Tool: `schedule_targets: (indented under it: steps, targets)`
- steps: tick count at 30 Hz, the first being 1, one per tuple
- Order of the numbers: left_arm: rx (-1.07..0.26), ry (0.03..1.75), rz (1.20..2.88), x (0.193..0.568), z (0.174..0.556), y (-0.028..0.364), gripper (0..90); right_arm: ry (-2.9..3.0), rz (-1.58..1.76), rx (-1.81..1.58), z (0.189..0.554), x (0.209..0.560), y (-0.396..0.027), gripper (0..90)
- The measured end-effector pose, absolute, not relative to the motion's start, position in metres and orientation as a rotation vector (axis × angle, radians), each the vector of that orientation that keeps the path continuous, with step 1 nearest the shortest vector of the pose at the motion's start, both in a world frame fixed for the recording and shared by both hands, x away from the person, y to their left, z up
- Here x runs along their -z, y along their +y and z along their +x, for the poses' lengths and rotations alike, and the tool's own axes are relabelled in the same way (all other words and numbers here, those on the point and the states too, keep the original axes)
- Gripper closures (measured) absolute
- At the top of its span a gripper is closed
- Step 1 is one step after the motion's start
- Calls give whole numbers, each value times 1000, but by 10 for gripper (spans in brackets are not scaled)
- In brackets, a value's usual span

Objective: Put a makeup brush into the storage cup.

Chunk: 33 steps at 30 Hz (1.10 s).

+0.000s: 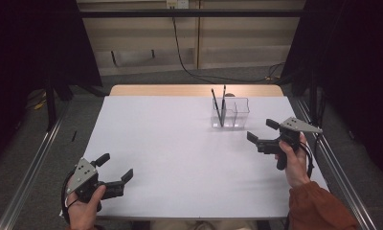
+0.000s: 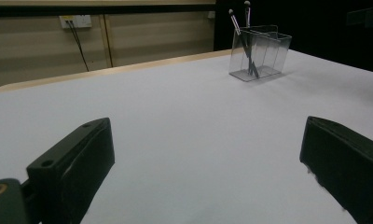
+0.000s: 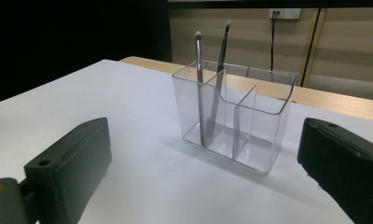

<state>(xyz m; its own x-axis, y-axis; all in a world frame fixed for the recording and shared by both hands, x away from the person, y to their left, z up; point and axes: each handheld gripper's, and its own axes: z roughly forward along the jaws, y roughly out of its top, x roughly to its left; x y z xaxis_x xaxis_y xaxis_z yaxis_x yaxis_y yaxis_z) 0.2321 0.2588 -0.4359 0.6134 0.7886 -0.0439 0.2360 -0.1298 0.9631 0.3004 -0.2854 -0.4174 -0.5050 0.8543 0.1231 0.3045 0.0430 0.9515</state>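
Two thin dark makeup brushes (image 3: 208, 84) are standing nearly upright in the clear plastic divided organizer (image 3: 259, 135) near the surface's far edge; I'm holding my released right hand-held gripper (image 1: 261, 135) nearer, my left hand-held gripper (image 1: 117, 167) equally released.

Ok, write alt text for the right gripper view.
A clear plastic organizer with compartments stands on a white table, holding two slim makeup brushes upright in its left compartment, bristles up. The right gripper faces it with its two black jaws wide apart at the bottom corners, holding nothing. Behind are a wooden table edge and a beige wall.
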Motion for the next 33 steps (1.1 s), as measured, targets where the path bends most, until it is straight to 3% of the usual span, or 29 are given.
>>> schedule_targets:
  steps: [33]
  targets:
    - [-608,864,1657,434,224,261,29,1791,1207,-1414,219,439,-322,22]
